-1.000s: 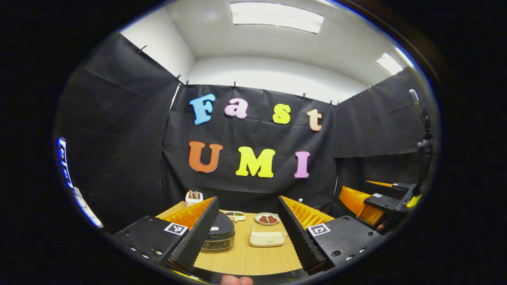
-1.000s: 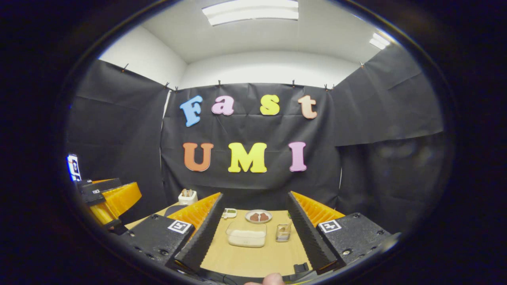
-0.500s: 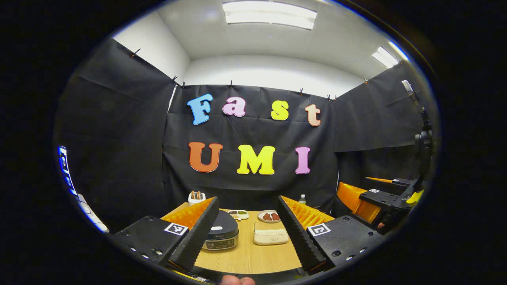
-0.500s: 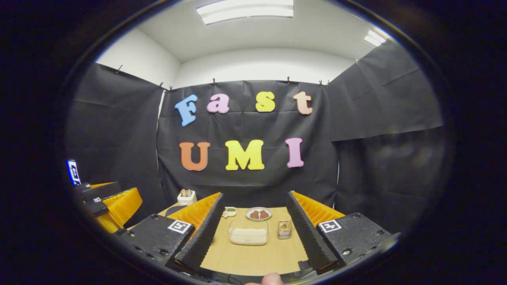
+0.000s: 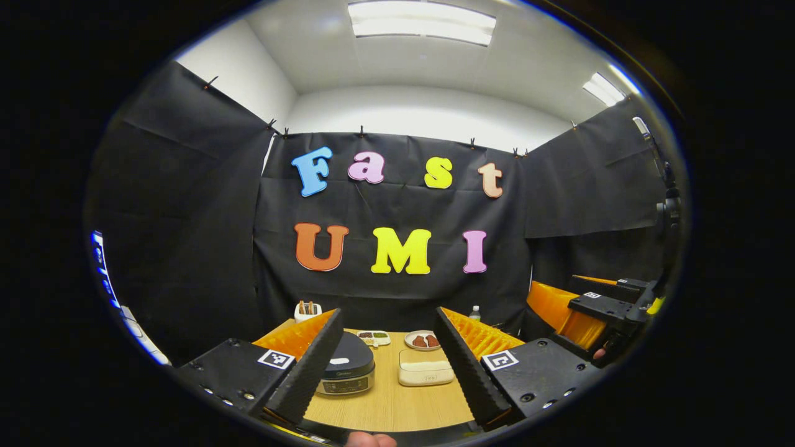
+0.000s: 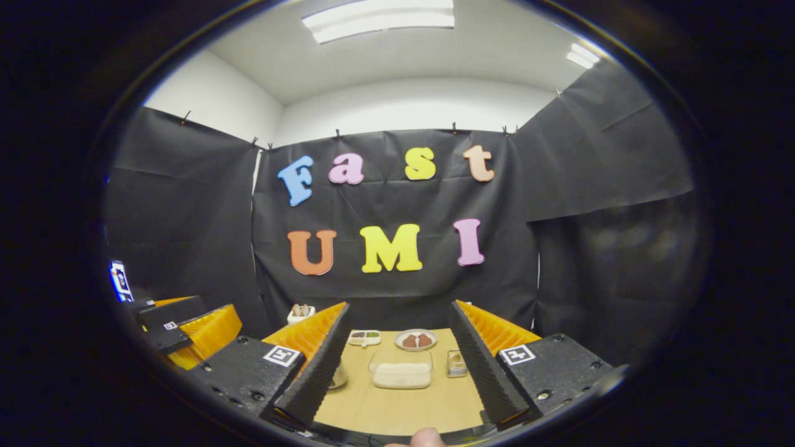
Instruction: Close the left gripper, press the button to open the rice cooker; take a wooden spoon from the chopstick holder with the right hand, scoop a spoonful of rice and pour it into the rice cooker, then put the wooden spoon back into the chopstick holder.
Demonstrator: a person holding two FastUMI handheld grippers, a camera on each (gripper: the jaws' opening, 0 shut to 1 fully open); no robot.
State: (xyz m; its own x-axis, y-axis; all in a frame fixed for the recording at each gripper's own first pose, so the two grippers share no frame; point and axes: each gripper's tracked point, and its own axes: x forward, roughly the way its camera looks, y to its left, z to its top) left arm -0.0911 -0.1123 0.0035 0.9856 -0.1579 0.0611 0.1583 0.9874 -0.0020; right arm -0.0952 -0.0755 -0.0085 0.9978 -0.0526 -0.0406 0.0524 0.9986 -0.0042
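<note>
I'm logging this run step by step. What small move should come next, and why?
Probably shut the left gripper: its fingers stand wide apart, holding nothing, and the rice cooker sits lid-down on the table just ahead. The button press wants closed fingers.

Each gripper is built alike: two black blocky carriages, each bearing a small square black-and-white marker tag and a few screw heads, with long wedge-shaped fingers ribbed along their inner faces. The left gripper (image 5: 388, 366) and the right gripper (image 6: 397, 366) both carry orange ridged backing behind the fingers — like corrugated plastic. A fingertip (bare) shows at each view's bottom edge.
</note>
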